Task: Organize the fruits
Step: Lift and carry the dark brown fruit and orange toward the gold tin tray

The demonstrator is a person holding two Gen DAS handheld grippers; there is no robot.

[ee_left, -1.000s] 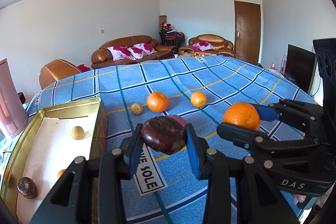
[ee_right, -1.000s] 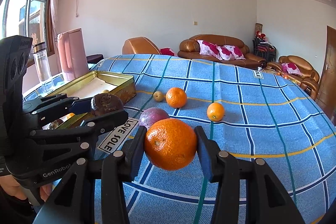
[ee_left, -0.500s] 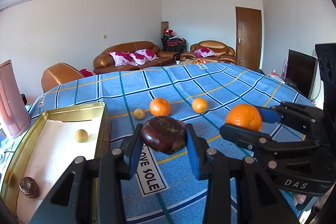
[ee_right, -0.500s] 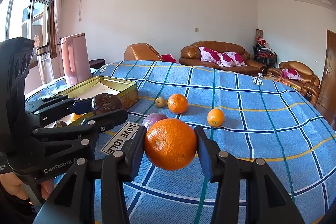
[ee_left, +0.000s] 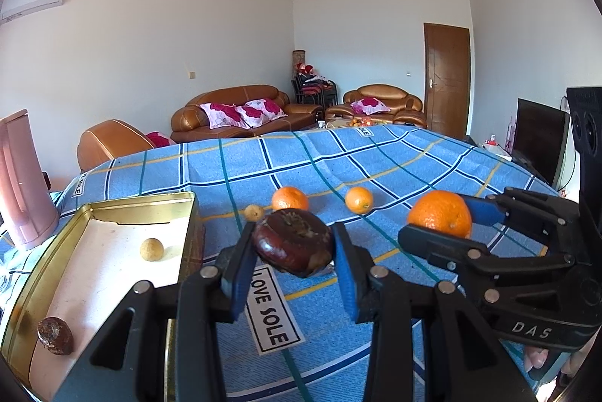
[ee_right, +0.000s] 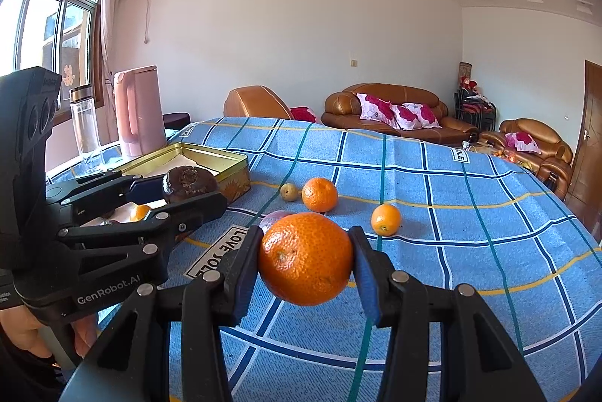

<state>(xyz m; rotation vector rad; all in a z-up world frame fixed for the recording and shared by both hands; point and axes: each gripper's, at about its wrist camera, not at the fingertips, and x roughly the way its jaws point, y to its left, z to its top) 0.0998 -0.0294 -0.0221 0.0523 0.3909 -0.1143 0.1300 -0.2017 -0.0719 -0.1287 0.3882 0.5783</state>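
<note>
The left gripper (ee_left: 293, 253) is clamping a dark brown wrinkled fruit (ee_left: 293, 242) between its blue pads, held clear above the blue checked cloth (ee_left: 395, 153). The right gripper (ee_right: 305, 261) is squeezing a large orange (ee_right: 305, 258) the same way, also off the cloth.

Just left of the left fingers, the gold tin tray (ee_left: 139, 204) is lying open; the left wrist view is showing its floor, with a small tan fruit (ee_left: 151, 249) and a second dark fruit (ee_left: 55, 335) in the near corner. The right wrist view is catching only the tray's far wall, plus a small orange piece (ee_right: 140, 212) inside (hidden from the left camera).

Just beyond the right fingers, a purple fruit (ee_right: 276, 218) is peeking out behind the held orange; only the right view is showing it. Farther ahead, a medium orange (ee_left: 289, 198), a small yellowish fruit (ee_left: 254, 212) beside it and a smaller orange (ee_left: 359, 200) are sitting on the cloth.

A pink jug (ee_right: 139, 112) is standing beyond the tray, with a clear bottle (ee_right: 84, 123) beside it.
</note>
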